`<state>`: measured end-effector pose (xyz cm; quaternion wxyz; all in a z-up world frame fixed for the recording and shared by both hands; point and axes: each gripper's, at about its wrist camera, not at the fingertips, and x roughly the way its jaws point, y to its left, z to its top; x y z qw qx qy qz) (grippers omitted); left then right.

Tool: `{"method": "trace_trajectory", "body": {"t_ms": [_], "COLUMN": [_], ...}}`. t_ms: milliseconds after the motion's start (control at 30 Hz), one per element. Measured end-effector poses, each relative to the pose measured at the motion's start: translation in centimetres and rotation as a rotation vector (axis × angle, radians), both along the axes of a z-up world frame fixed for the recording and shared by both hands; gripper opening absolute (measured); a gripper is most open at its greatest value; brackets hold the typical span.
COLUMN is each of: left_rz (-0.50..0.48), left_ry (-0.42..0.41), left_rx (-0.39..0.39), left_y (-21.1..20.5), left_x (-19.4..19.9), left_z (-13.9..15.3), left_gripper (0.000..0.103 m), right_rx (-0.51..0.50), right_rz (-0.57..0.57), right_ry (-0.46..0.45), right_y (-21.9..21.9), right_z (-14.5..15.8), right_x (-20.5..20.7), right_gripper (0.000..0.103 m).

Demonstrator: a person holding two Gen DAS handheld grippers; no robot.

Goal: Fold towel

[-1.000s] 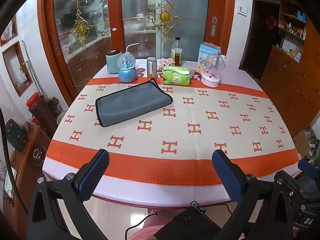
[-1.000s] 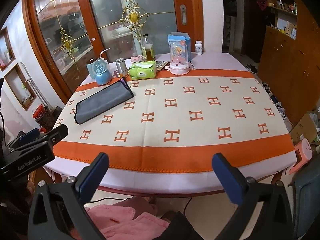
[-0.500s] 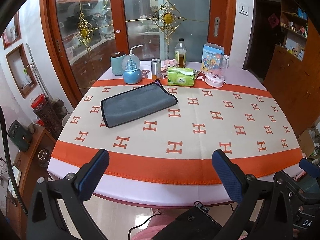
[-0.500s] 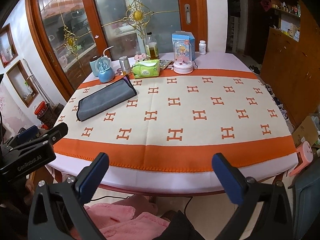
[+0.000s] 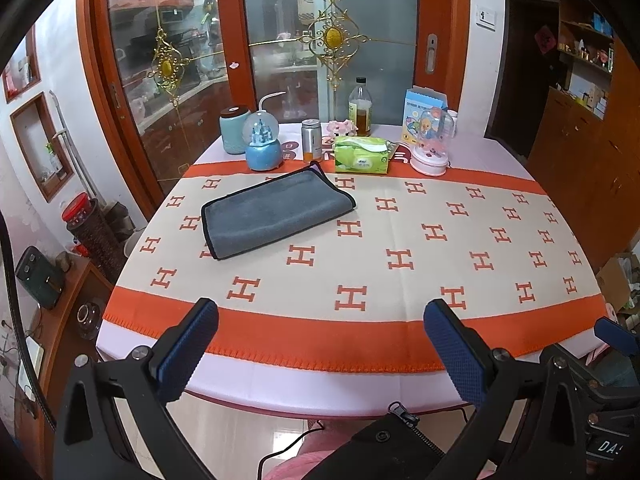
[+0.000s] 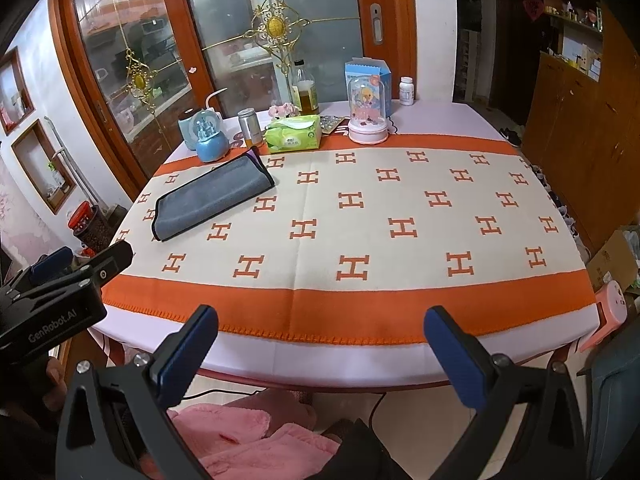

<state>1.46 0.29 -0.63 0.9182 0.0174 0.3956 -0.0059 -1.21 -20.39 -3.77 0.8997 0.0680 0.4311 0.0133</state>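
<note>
The folded towel (image 5: 276,210) lies at ten o'clock on the bench (image 5: 360,380); both grippers, left (image 5: 320,344) and right (image 6: 320,344), have jaws wide apart, empty.

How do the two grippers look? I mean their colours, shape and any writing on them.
Each gripper, left gripper and right gripper, has a black angular frame with silver screws and two fingers with blue textured pads. The left one's black body shows white "GenRobot.AI" lettering in the right wrist view. A thin black cable hangs below.
</note>
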Motion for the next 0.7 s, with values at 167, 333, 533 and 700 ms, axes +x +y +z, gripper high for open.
{"method": "trace_trajectory", "body": {"t_ms": [167,333,533,700], "left_rz": [-0.007,-0.008,-0.008,-0.009], "left_ry": [0.003,0.004,0.005,0.005], "left_rx": [0.003,0.003,0.002,0.002], "left_y": [0.07,0.09,0.07,0.15], "left_x": [0.3,0.45,0.44,0.52], "left_z": [-0.05,-0.12,-0.15,-0.26], "left_gripper": [0.102,0.102,0.102,0.102], "right_rx": [0.002,0.002,-0.003,-0.003], "right_rz": [-0.001,0.001,0.001,0.0], "right_ry": [0.003,0.005,0.014,0.02], "right_y": [0.02,0.03,0.35,0.45], "right_z": [-0.09,-0.14,-0.54,-0.65], "right_x": [0.13,0.22,0.52,0.68], "right_gripper": [0.103,0.103,0.103,0.103]}}
